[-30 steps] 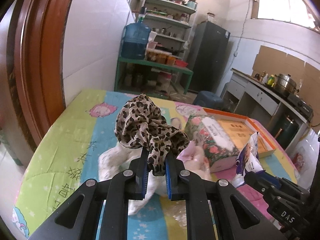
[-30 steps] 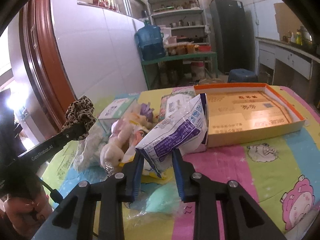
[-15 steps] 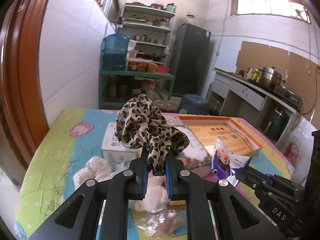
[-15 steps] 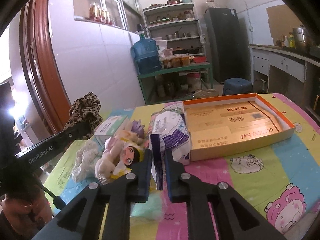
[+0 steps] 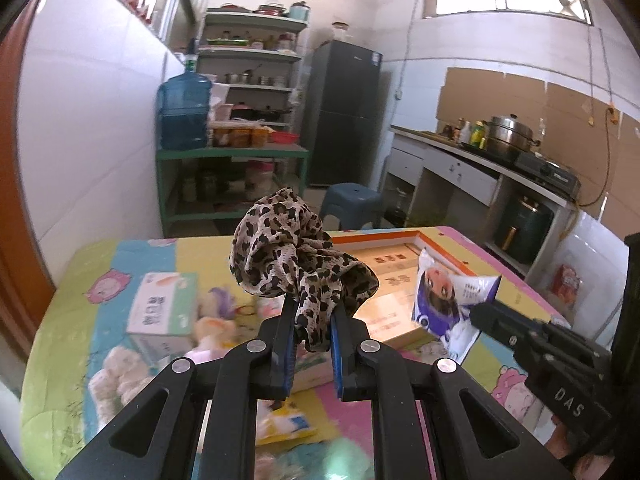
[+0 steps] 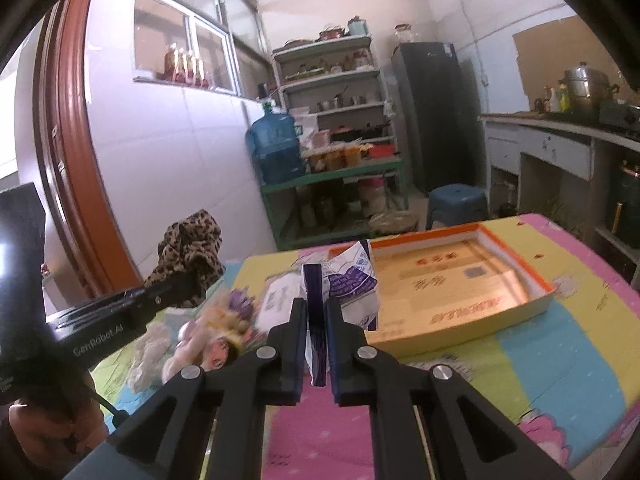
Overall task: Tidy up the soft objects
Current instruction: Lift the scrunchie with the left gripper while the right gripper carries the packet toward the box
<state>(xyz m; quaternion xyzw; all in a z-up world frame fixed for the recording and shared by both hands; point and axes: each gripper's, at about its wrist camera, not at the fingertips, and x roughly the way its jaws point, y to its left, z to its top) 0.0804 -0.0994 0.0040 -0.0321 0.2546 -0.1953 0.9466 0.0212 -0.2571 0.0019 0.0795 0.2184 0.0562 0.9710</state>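
Left fingers [image 5: 313, 316] clamp a leopard scrunchie [image 5: 296, 264], right fingers [image 6: 316, 312] pinch a purple packet [image 6: 340, 280], seemingly above blurred plush toys [image 6: 208, 344].

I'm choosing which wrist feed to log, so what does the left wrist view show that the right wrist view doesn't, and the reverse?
Left wrist only: the printed face on the purple-and-white packet and a yellow wrapper on the table near the fingers.
Right wrist only: the doll's face and the red bottles on the window ledge.
Both: the leopard scrunchie clamped in the left gripper, the packet clamped in the right gripper, the orange-rimmed box.
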